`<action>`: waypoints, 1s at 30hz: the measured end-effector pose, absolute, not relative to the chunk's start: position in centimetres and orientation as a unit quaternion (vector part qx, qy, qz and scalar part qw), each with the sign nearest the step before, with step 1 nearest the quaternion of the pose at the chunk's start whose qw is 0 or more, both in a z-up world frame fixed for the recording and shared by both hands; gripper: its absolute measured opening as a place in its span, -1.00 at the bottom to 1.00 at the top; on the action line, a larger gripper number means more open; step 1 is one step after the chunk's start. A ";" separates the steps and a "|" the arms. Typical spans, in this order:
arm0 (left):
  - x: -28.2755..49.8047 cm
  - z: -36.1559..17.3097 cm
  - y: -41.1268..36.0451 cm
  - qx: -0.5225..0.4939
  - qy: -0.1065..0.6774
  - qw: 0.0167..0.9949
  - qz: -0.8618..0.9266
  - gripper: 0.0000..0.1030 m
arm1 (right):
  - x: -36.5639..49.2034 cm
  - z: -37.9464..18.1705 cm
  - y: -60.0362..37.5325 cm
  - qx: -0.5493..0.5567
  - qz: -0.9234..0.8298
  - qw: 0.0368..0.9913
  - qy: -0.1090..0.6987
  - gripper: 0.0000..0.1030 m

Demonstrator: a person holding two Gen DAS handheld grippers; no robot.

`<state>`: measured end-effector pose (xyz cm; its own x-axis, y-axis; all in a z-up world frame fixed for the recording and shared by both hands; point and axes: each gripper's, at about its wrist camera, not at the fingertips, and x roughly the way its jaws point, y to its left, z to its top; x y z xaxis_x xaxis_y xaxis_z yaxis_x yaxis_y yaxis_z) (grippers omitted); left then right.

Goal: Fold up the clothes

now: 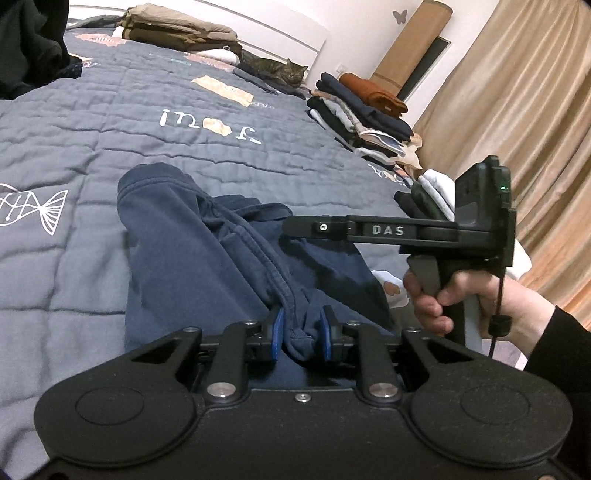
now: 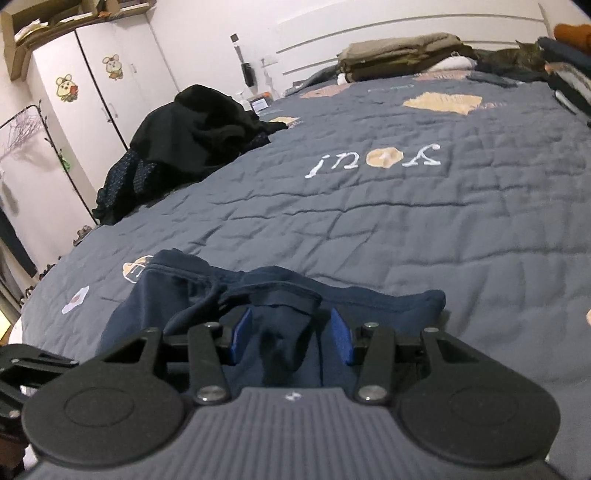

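A navy blue garment (image 1: 207, 240) lies bunched on the grey quilted bed near its front edge; it also shows in the right wrist view (image 2: 177, 295). My left gripper (image 1: 300, 334) holds a thick seamed fold of it between its blue pads, jaws narrowly apart around the cloth. My right gripper (image 2: 291, 334) has a fold of the same garment between its blue pads, with the jaws standing wider. In the left wrist view the right gripper's body (image 1: 406, 230) reaches in from the right, held by a hand.
Folded clothes are stacked at the bed's right edge (image 1: 365, 114) and near the headboard (image 1: 177, 29). A tabby cat (image 1: 280, 72) lies between them. A heap of dark clothes (image 2: 192, 129) sits at the left edge. Curtains hang on the right.
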<state>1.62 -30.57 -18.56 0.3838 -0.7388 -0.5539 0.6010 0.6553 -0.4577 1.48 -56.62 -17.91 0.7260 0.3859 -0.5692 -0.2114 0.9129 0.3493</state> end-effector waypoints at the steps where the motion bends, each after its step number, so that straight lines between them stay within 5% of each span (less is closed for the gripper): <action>1: 1.6 -18.6 -30.6 -0.091 0.380 0.827 -0.405 -0.60 | 1.6 -18.1 -56.5 0.133 0.164 0.919 0.334 -0.12; 3: 1.6 -18.6 -30.6 -0.091 0.380 0.827 -0.404 -0.60 | 1.7 -18.4 -56.2 0.134 0.172 0.917 0.334 -0.22; 6: 1.5 -18.5 -30.7 -0.089 0.381 0.828 -0.403 -0.60 | 1.6 -18.0 -55.4 0.122 0.189 0.916 0.332 -0.66; 9: 1.6 -18.5 -30.7 -0.090 0.381 0.828 -0.401 -0.60 | 1.0 -16.6 -55.1 0.110 0.200 0.919 0.321 -0.72; 19: 1.6 -18.6 -30.6 -0.084 0.387 0.828 -0.397 -0.60 | 0.1 -15.2 -53.5 0.101 0.287 0.873 0.381 -0.50; 24: 1.7 -18.6 -30.7 -0.083 0.388 0.828 -0.397 -0.60 | -0.2 -14.0 -56.7 0.153 0.258 0.891 0.342 -0.27; 30: 1.6 -18.6 -30.6 -0.082 0.388 0.828 -0.397 -0.60 | 0.3 -15.4 -60.2 0.185 0.175 0.911 0.325 -0.25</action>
<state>1.58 -30.64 -18.60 0.3840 -0.7210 -0.5767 0.5941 0.6711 -0.4435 0.31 -60.23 -15.41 0.7275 0.4397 -0.5267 -0.1988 0.8698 0.4516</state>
